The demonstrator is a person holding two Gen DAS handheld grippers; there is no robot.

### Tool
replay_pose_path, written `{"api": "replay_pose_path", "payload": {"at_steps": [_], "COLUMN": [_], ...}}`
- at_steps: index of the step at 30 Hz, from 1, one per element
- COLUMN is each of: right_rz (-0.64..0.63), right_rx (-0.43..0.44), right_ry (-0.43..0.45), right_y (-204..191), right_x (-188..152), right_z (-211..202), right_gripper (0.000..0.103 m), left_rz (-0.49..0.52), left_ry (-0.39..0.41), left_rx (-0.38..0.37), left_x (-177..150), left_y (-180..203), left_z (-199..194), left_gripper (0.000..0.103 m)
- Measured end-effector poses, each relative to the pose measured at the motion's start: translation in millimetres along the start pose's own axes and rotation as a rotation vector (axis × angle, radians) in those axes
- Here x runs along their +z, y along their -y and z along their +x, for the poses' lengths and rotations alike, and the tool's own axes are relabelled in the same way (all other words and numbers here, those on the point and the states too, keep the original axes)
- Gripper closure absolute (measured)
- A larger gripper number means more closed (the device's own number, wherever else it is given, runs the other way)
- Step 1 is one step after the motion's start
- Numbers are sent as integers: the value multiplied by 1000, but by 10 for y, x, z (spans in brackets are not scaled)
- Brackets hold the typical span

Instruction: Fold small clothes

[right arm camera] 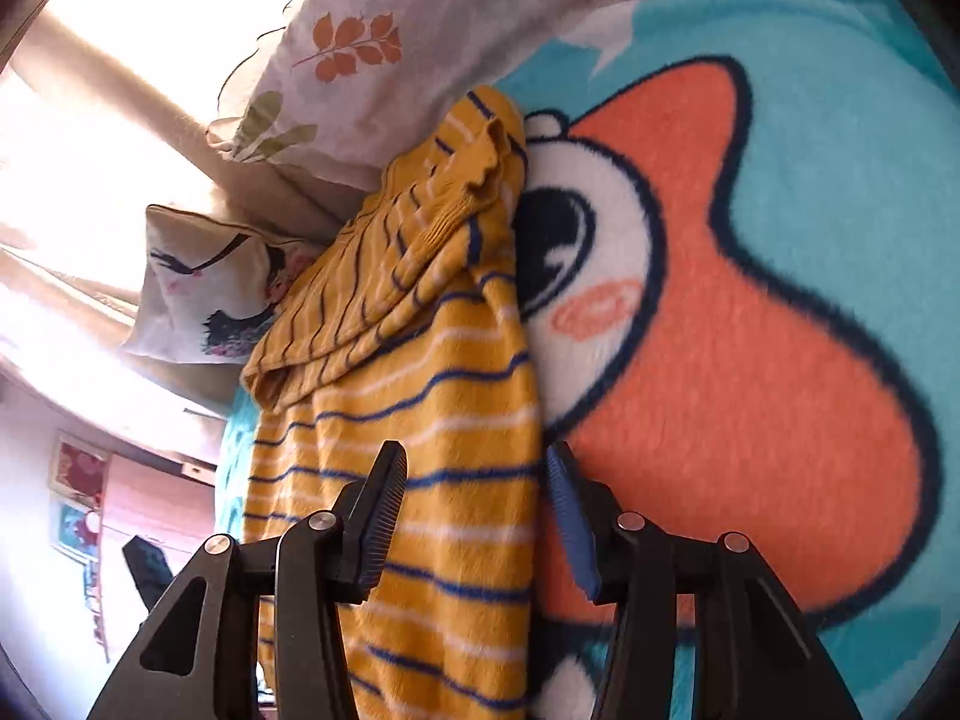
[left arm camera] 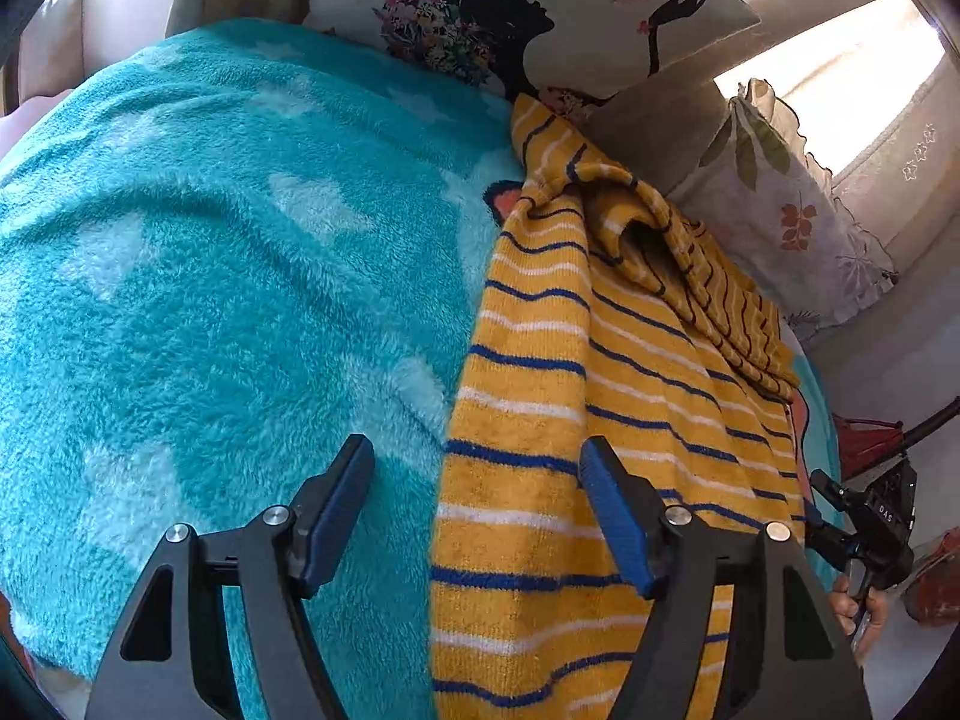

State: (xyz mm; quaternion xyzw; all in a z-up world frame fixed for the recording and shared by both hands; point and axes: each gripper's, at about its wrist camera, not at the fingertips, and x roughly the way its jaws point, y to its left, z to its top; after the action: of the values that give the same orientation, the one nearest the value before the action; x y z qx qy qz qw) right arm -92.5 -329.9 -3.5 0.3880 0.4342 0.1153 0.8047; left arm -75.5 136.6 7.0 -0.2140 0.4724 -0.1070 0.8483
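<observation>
A small yellow sweater with blue and white stripes lies on a teal fleece blanket. Its sleeve is folded over the body at the far end. My left gripper is open above the sweater's left edge, one finger over the blanket, the other over the sweater. In the right wrist view the same sweater lies beside an orange cartoon print on the blanket. My right gripper is open and straddles the sweater's right edge. The right gripper's body shows at the right rim of the left wrist view.
A white cushion with a black silhouette print lies beyond the blanket. A leaf-print pillow lies at the far right, also in the right wrist view. Bright curtains hang behind. A wall with pictures is at the left.
</observation>
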Motion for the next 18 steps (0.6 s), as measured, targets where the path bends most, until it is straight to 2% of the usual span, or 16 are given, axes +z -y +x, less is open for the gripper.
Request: {"api": "replay_pose_path", "payload": {"at_steps": [2,3,8,12,13,15,16,18], "right_rz": [22,7,-26,-48,-54,-65,-70,-96], "right_rx": [85,102,143,173,177,185,191,183], "right_ry": [-35,-31,-60,-72,-73,-75,-80,-81], "right_y": [27,8,-74,-158,-179,-206,-223,-280], "right_x": [-166,-239,-550,-828,-898,-1028,-1101,-1249], "right_z": [24,15,-46,-113,-129,-174,-188,-216], "right_gripper": [49,49,49,49,49,49,49,49], "left_rz": [13,20,34,37,41,49,42,11], "left_ry": [-2,-6,-29,-44,-38,-59,-85,-86], "left_rx": [-24,-41,-163,-224,-220,-197,-183,-189], "left_x": [-97,-152,-507,-740,-787,-855,-879,-897], "left_y": [28,41,95,161,184,221,220,161], "left_z": [-21,-31,-135,-216,-239,-229,-191,-182], "left_gripper": [31,31,30,30,34,65,89,93]}}
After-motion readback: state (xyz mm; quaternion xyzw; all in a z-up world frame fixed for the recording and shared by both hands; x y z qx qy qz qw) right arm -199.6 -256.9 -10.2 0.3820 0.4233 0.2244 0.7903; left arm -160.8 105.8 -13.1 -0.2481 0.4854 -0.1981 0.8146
